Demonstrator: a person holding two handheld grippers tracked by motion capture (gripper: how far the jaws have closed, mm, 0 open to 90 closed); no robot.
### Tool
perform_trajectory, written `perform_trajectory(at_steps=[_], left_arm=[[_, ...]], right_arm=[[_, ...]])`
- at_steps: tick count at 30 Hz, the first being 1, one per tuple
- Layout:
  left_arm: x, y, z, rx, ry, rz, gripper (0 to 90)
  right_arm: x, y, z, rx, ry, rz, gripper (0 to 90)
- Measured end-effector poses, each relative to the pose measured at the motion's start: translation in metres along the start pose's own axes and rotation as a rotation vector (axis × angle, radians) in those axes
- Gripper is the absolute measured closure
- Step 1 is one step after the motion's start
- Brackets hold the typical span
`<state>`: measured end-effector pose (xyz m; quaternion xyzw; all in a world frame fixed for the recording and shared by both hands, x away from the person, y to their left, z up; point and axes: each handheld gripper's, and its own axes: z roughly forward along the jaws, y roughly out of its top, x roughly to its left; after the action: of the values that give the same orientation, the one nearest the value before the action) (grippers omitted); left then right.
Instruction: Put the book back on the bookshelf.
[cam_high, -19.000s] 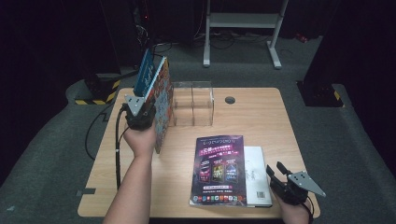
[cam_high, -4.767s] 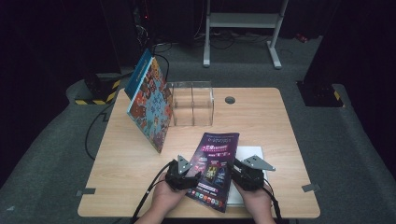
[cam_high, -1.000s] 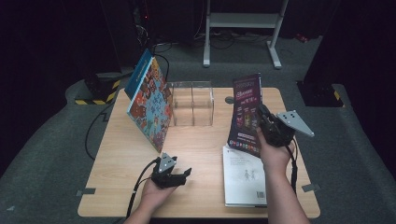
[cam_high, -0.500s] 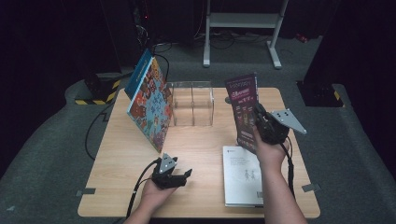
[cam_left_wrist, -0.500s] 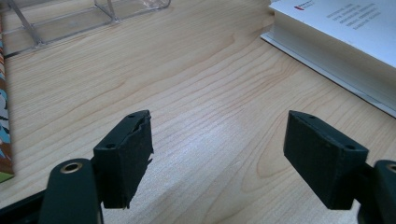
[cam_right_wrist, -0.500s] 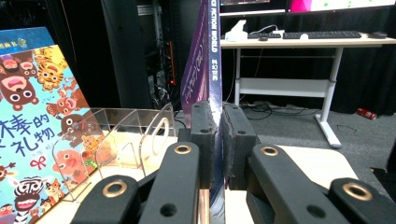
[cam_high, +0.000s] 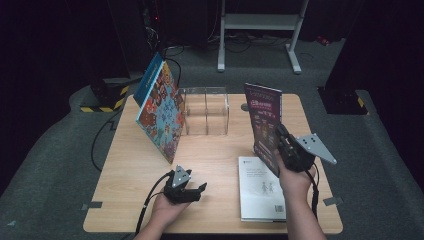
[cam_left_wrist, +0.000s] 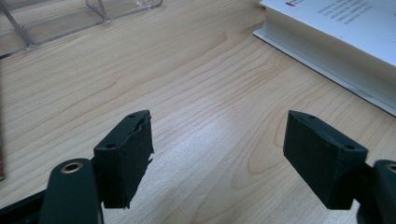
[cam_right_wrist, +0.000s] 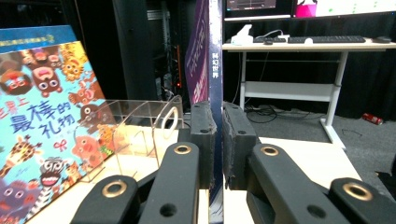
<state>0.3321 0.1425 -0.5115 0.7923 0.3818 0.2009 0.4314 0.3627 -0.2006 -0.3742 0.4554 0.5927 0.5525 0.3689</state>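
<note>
High view – the right gripper (cam_high: 276, 145) pinches the purple magazine (cam_high: 264, 125) upright above the table (cam_high: 215, 165), beside the clear organizer (cam_high: 206, 111) – the left gripper (cam_high: 192, 192), jaws spread and holding nothing, rests near the white book (cam_high: 261, 187)

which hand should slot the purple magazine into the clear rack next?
Right, probably. The right gripper already clamps the purple magazine upright, just right of the clear rack. The left gripper rests open and empty on the table, nearer the white book.
</note>
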Motion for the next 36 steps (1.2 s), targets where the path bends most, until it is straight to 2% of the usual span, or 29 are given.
perform_trajectory(at_steps=[3, 7, 9, 12, 22, 27, 36], left_arm=[[-0.002, 0.000, 0.001, 0.003, -0.005, -0.006, 24.2], [-0.003, 0.000, 0.001, 0.008, -0.005, 0.009, 24.1], [-0.005, 0.000, 0.002, 0.005, -0.012, -0.002, 24.1], [-0.005, 0.000, 0.002, 0.009, -0.004, 0.017, 24.2], [-0.003, 0.001, 0.000, 0.013, -0.002, 0.010, 24.3], [-0.005, 0.002, 0.000, 0.014, -0.016, 0.000, 24.7], [-0.003, 0.002, -0.001, 0.012, -0.014, -0.002, 24.7]], right_arm=[[0.004, -0.004, -0.012, -0.003, 0.006, -0.015, 84.4], [0.008, -0.010, -0.024, -0.005, 0.012, -0.030, 84.4], [0.009, -0.012, -0.028, -0.004, 0.015, -0.033, 84.4], [0.011, -0.015, -0.034, -0.005, 0.014, -0.037, 84.4], [0.012, -0.023, -0.050, 0.002, 0.015, -0.030, 84.3], [0.011, -0.024, -0.051, -0.001, 0.011, -0.019, 84.6], [0.015, -0.012, -0.036, -0.026, 0.026, -0.006, 84.8]])
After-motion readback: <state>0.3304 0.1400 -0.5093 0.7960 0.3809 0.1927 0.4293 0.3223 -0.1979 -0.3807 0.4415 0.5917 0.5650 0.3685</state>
